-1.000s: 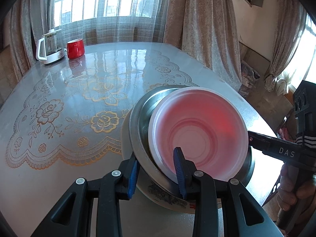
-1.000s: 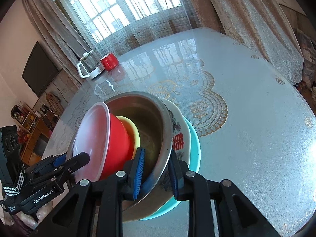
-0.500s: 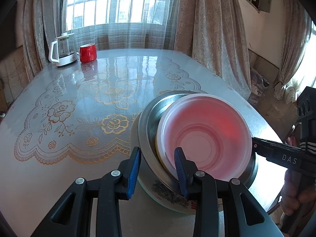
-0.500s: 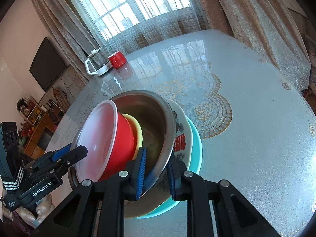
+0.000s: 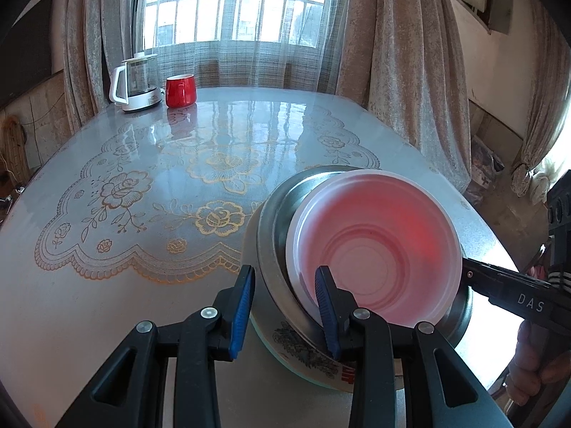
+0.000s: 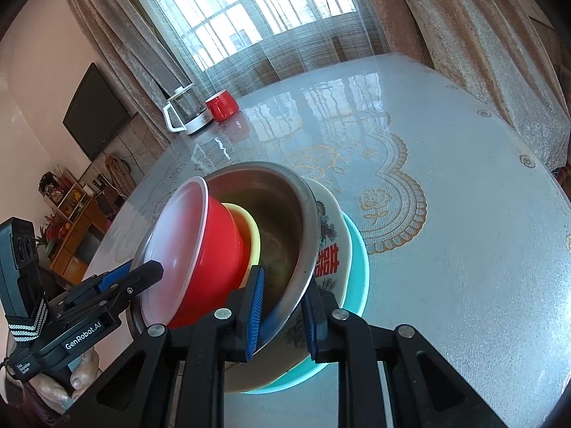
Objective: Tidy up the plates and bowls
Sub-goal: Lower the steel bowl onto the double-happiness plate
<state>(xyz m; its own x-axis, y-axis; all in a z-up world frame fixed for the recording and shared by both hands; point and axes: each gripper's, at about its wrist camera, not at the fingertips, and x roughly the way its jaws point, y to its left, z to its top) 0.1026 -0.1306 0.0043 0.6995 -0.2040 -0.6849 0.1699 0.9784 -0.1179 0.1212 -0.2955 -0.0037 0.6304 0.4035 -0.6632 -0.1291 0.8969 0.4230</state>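
A nested stack is held tilted above the table: a red bowl (image 6: 210, 246) with a pale inside (image 5: 374, 249), a yellow bowl (image 6: 249, 232), a steel bowl (image 6: 285, 221), a white flowered plate (image 6: 330, 242) and a teal plate (image 6: 358, 267). My left gripper (image 5: 285, 306) grips the stack's near rim, its fingers around the steel bowl's edge. My right gripper (image 6: 282, 314) is shut on the opposite rim of the steel bowl and plates. Each gripper shows in the other's view: the right one (image 5: 499, 285) and the left one (image 6: 117, 285).
A glass kettle (image 5: 137, 82) and a red mug (image 5: 181, 90) stand at the table's far end by the window. The oval table (image 5: 142, 178) has a gold flowered cloth under glass. Curtains hang behind, and a TV (image 6: 96, 114) and a shelf are at the left.
The stack and both grippers have risen and tipped a little. The view of the table has widened. The grips are unchanged.
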